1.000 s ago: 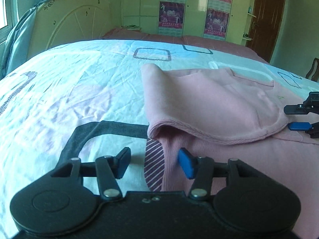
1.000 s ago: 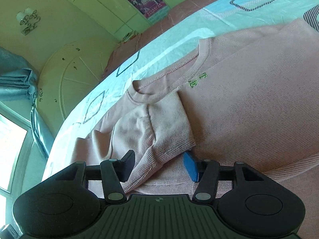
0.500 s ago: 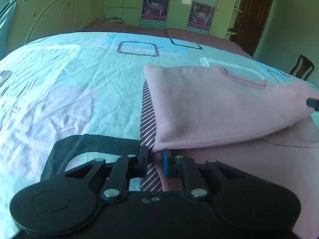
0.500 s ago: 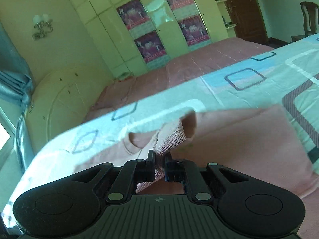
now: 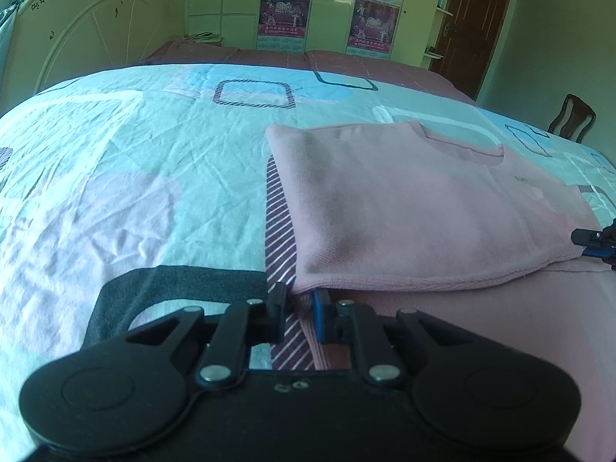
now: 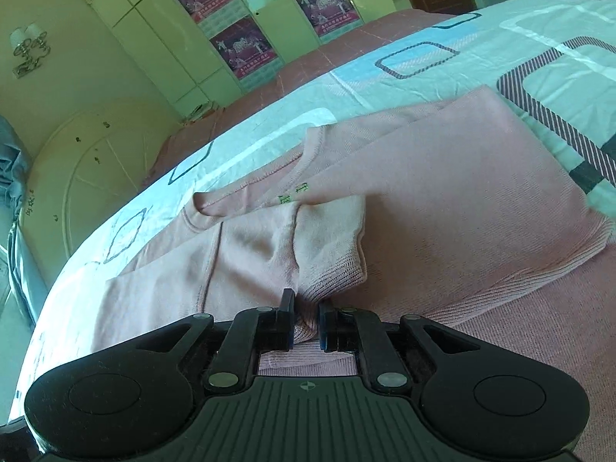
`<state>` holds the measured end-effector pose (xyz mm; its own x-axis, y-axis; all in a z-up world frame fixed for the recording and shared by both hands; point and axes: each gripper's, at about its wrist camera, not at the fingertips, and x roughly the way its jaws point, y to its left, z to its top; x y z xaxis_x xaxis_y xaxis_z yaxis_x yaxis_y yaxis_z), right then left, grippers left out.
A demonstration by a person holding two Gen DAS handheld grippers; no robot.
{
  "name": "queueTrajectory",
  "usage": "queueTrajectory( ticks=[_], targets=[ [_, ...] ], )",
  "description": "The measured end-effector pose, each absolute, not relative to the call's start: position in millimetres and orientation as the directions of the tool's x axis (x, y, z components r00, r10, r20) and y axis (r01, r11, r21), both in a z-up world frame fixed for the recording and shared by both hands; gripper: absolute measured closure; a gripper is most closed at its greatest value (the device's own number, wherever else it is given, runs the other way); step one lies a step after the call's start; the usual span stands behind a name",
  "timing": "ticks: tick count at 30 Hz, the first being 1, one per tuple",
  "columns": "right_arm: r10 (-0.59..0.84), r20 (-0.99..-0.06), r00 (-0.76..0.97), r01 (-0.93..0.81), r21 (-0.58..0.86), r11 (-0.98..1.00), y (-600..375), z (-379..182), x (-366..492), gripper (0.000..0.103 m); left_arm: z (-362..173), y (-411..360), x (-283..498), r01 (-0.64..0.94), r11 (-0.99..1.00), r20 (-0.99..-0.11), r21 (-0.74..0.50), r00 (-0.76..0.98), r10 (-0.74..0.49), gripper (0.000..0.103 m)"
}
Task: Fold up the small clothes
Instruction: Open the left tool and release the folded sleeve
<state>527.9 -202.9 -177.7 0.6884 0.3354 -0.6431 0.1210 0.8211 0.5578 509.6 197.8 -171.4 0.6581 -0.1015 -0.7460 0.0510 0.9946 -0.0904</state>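
Observation:
A pink sweater (image 5: 415,208) lies on the bed with one side folded over its body. My left gripper (image 5: 300,300) is shut on the folded flap's near corner, low over the bed. In the right wrist view the sweater (image 6: 442,208) shows its neckline, a small green logo and a folded sleeve cuff (image 6: 327,242). My right gripper (image 6: 306,308) is shut on the sweater's edge just below that cuff. The right gripper's tips also show at the right edge of the left wrist view (image 5: 600,240).
The bed sheet (image 5: 134,177) is pale blue and pink with striped square patterns. A white headboard (image 5: 88,38) stands at the far left, wardrobes with posters (image 5: 285,15) at the back, a brown door (image 5: 473,19) and a chair (image 5: 573,115) to the right.
Both grippers closed on the sweater's edge, lifted it, carried the flap across the body, and now hold it low against the sweater.

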Motion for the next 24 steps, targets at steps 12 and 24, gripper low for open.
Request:
queueTrajectory(
  ticks=[12, 24],
  targets=[
    [0.328, -0.656, 0.680, 0.112, 0.535, 0.837, -198, -173, 518, 0.095, -170, 196, 511, 0.064, 0.995, -0.761, -0.079, 0.640, -0.102, 0.085],
    [0.305, -0.657, 0.690, 0.153, 0.544, 0.825, -224, -171, 565, 0.045, -145, 176, 515, 0.124, 0.976, -0.679, -0.176, 0.703, -0.212, 0.050]
  ],
)
